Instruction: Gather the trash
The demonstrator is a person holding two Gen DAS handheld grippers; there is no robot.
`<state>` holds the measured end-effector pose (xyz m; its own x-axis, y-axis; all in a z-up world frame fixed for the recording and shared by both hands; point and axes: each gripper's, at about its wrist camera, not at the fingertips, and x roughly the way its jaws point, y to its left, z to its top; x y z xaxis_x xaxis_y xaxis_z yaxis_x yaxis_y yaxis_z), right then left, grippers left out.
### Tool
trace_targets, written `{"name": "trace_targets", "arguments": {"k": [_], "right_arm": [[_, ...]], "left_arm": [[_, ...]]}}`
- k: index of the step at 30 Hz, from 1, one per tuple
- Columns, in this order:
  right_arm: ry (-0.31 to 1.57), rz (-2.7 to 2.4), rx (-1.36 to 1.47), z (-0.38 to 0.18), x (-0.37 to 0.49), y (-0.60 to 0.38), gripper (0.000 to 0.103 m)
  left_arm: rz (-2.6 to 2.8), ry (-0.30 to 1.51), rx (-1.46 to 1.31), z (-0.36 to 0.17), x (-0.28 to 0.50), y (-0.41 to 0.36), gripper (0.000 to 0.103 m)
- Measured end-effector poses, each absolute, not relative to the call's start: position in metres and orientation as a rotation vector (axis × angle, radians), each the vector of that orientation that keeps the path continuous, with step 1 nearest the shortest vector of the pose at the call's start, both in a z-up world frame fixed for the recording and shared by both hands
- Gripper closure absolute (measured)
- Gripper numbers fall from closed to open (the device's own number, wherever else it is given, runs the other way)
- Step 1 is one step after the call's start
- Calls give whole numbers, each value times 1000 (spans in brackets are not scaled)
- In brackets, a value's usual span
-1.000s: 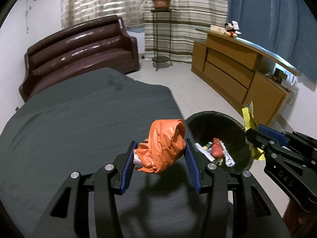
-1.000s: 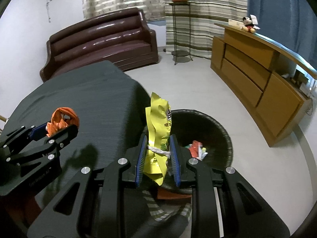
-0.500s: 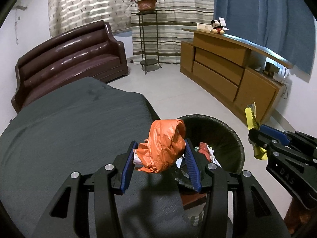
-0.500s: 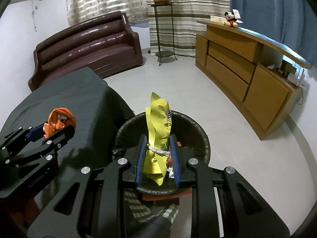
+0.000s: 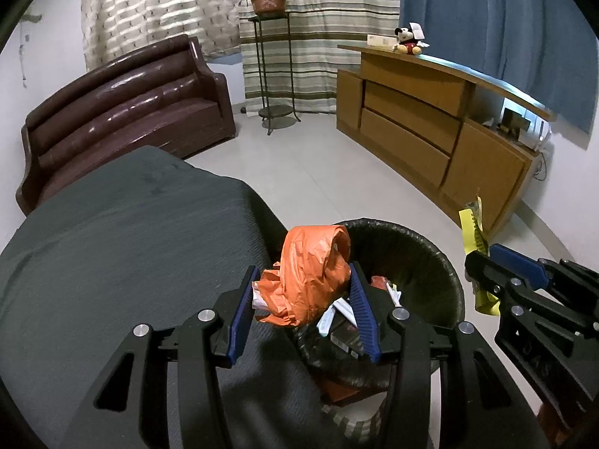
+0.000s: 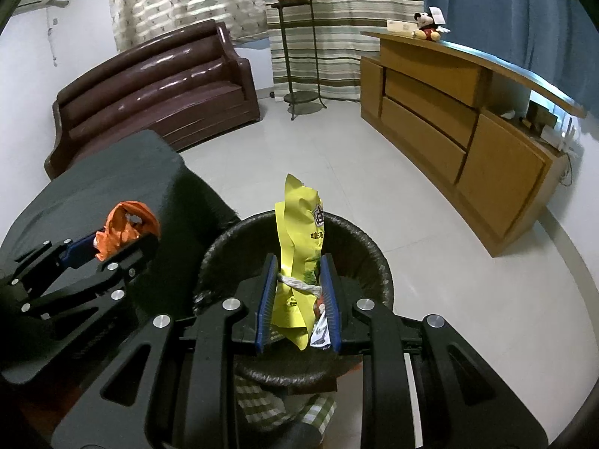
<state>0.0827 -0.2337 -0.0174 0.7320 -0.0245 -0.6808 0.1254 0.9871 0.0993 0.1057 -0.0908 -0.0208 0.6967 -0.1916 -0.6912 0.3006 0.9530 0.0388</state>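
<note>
Grey floor tiles surround a black trash bin beside the dark-clothed tabletop. Both grippers tilt downward over it: the left gripper has its jaws clamped on a crumpled orange plastic bag at the bin's near rim, and the right gripper has its jaws clamped on a yellow snack wrapper above the bin's opening.

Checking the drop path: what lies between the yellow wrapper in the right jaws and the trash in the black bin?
Nothing. In the right wrist view the yellow wrapper hangs over the open black bin; only air separates it from the trash below.
</note>
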Motion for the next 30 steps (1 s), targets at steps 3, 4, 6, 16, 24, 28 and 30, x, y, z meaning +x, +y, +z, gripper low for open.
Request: {"name": "trace_targets", "arguments": {"k": [3,4,6,16,24,28,30], "right_arm": [[746,-96,158,-20,88,-239,80],[746,-100,163,-21,89,-241,80],[746,-106,171,-22,92,-246,80],[739,-134,216,-25,97,-257,66],[740,-140,227,-25,97,-262,65],[739,-142,225,-24,97,-263,61],[740,-143,224,-24,95,-264,61]], "left_arm": [[-279,756,159,-23,111,-97,55],[-279,757,160,-23,113,-98,55],[-276,756,156,-23,117,-100,55],[-266,769,158,-28,128,-101,31],[-269,772,149,-27,129,-99,30],[-272,769,147,-25,129,-99,29],[-279,761,150,-25,127,-98,29]]}}
